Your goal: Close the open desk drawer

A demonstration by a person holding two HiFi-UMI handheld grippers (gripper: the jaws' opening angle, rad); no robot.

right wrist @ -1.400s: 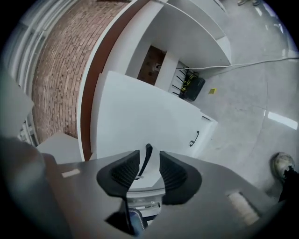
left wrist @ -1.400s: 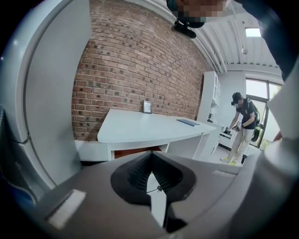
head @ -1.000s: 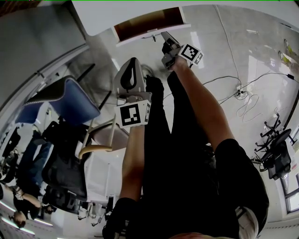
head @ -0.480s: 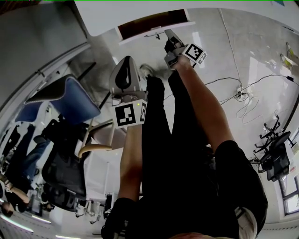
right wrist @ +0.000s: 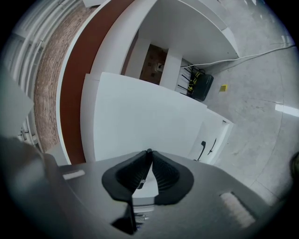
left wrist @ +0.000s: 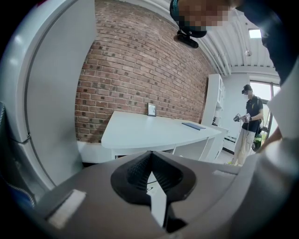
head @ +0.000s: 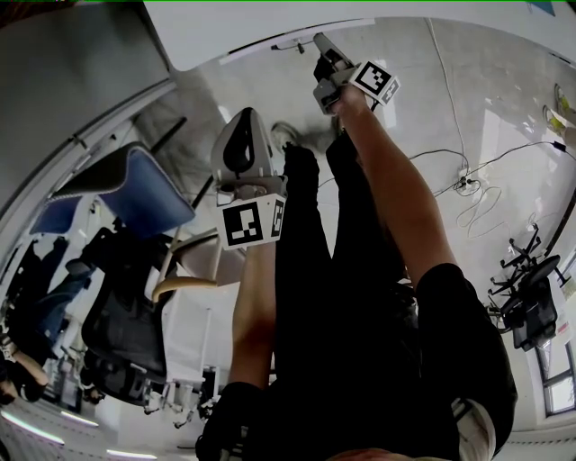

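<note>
The white desk [head: 360, 18] runs across the top of the head view. Its drawer [head: 290, 42] shows only a thin white front strip under the desk edge, with no inside visible. My right gripper [head: 318, 40] reaches out on a straight arm, its tip against that drawer front; its jaws are shut with nothing between them [right wrist: 149, 151]. In the right gripper view the white desk top [right wrist: 140, 116] fills the middle. My left gripper [head: 250, 115] hangs back over my legs, shut and empty [left wrist: 150, 153], away from the drawer.
A blue chair [head: 135, 194] stands to my left, and cables [head: 468, 180] and a black office chair [head: 531, 302] lie to the right. A white pedestal with black handles [right wrist: 210, 140] and a black bag [right wrist: 198, 84] sit by the desk. A person [left wrist: 250, 121] stands beyond a white table [left wrist: 154, 130].
The drawer has slid in: its brown inside showed earlier and is now hidden. My right gripper moved toward the desk with the drawer front. The left gripper stayed put.
</note>
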